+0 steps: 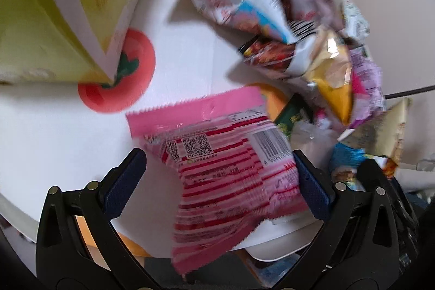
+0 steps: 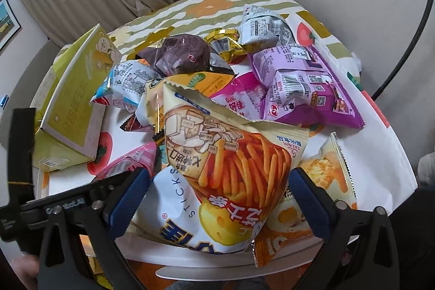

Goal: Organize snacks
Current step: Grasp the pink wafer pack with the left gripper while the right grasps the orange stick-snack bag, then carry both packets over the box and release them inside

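A pink and red striped foil snack packet [image 1: 225, 170] is seen lying flat on the white fruit-printed tablecloth [image 1: 54, 132], directly between the spread fingers of the left gripper [image 1: 221, 181]; its long axis runs away from the camera, its serrated pink top edge farthest off, and its right side appears to touch the right pad, though motion blur prevents certainty, while the left pad stands clear. No grip is shown: the left jaws are held wide. In the right wrist view, a cream and orange cheese-stick crisp bag [image 2: 225, 167] is framed between the fingers of the right gripper [image 2: 220, 197], whose jaws are also wide, with gaps visible at both pads; the bag's torn-looking top points away. Each packet lies nearest its own gripper. A yellow-green cardboard box [image 2: 70, 110] stands open at the left, presumably the container to be filled. Room is tight: a heap of mixed packets [image 2: 299, 78] crowds the table's middle, and the rounded table edge lies just below both grippers, so a dragged packet could be pulled off.
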`<move>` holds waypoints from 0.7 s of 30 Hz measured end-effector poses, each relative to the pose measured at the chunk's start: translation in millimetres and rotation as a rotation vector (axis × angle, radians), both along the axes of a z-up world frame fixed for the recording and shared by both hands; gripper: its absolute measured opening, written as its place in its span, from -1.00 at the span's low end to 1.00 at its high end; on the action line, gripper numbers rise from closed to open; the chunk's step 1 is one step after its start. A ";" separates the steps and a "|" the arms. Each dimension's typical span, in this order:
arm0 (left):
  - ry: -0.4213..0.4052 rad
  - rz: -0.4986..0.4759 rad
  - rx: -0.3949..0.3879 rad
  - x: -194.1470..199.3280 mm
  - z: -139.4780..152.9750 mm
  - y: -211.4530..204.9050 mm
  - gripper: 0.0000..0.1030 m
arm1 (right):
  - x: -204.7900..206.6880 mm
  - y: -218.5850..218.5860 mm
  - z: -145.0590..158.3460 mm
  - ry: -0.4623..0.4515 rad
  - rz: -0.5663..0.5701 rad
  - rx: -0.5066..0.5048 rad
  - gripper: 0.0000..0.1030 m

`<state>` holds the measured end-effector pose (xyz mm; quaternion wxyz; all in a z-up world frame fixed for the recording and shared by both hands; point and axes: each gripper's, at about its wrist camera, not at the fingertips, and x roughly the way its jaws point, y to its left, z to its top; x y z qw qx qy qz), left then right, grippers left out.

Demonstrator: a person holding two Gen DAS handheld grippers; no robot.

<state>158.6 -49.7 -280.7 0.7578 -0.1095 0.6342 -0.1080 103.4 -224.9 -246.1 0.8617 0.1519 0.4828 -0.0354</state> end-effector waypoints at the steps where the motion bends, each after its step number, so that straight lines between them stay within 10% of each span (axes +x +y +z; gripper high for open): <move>1: 0.006 0.001 -0.006 0.3 -3.2 -0.6 0.88 | 0.1 -0.1 -0.3 -0.002 0.006 0.003 0.85; 3: 0.011 0.001 -0.016 0.6 -7.1 -2.5 0.52 | -1.0 -3.1 -0.1 -0.012 0.013 0.014 0.79; 21: -0.154 -0.018 0.078 -26.7 46.3 -4.8 0.40 | -3.2 -13.8 20.8 -0.088 0.092 0.032 0.07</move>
